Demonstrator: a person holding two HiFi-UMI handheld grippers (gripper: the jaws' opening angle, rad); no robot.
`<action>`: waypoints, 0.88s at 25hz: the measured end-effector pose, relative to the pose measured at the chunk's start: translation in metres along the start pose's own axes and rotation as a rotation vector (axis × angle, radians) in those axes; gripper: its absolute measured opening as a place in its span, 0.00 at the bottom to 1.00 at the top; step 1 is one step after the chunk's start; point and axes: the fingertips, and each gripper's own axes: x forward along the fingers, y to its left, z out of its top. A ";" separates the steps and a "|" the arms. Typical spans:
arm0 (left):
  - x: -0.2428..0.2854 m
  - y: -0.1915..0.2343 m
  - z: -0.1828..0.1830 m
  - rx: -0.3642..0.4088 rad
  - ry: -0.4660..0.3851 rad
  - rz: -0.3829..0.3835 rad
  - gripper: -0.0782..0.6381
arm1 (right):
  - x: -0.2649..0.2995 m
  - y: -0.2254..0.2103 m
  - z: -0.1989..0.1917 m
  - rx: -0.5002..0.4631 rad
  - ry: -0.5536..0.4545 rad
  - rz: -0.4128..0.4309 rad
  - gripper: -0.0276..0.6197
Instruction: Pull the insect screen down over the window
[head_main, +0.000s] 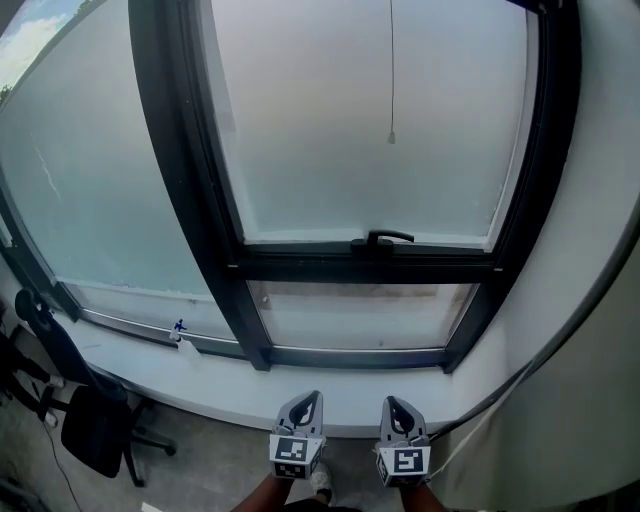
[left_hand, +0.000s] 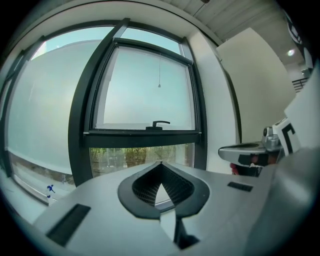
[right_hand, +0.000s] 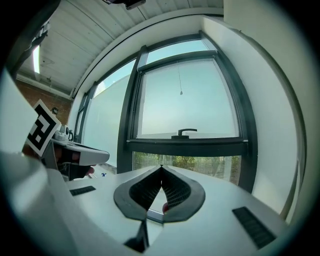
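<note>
L gripper (head_main: 308, 402) and R gripper (head_main: 396, 406) sit side by side at bottom of head view, just short of the white sill (head_main: 200, 372), pointing at the window (head_main: 185, 150). Both claws are clenched, tips meeting, nothing btwn them; neither touches anything.

Window has a black frame, a pale frosted-looking upper pane (head_main: 330, 150) and a clear lower pane (left_hand: 130, 157) w/ greenery behind it. Black handle (head_main: 386, 238) sits on the crossbar btwn the two panes. Thin pull cord (head_main: 391, 60) hangs in front of the upper pane, its small end bead (head_main: 391, 137) approx mid-pane, well above the handle and well apart from both grippers. Insect screen itself: can't pick it out vs the pale glass.

Wide fixed pane (head_main: 90, 190) is to the left, w/ a small blue item (head_main: 180, 326) on its ledge. Black office chair (head_main: 85, 425) stands on the floor, lower left. White wall (head_main: 600, 230) is on the right.
</note>
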 end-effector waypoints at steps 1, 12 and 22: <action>0.009 0.007 0.005 0.000 0.000 -0.007 0.11 | 0.012 -0.001 0.003 -0.003 -0.001 -0.004 0.05; 0.094 0.075 0.032 0.014 -0.020 -0.077 0.11 | 0.116 -0.012 0.023 -0.020 0.035 -0.043 0.05; 0.147 0.077 0.069 -0.009 -0.066 -0.126 0.11 | 0.161 -0.040 0.045 0.006 0.005 -0.069 0.05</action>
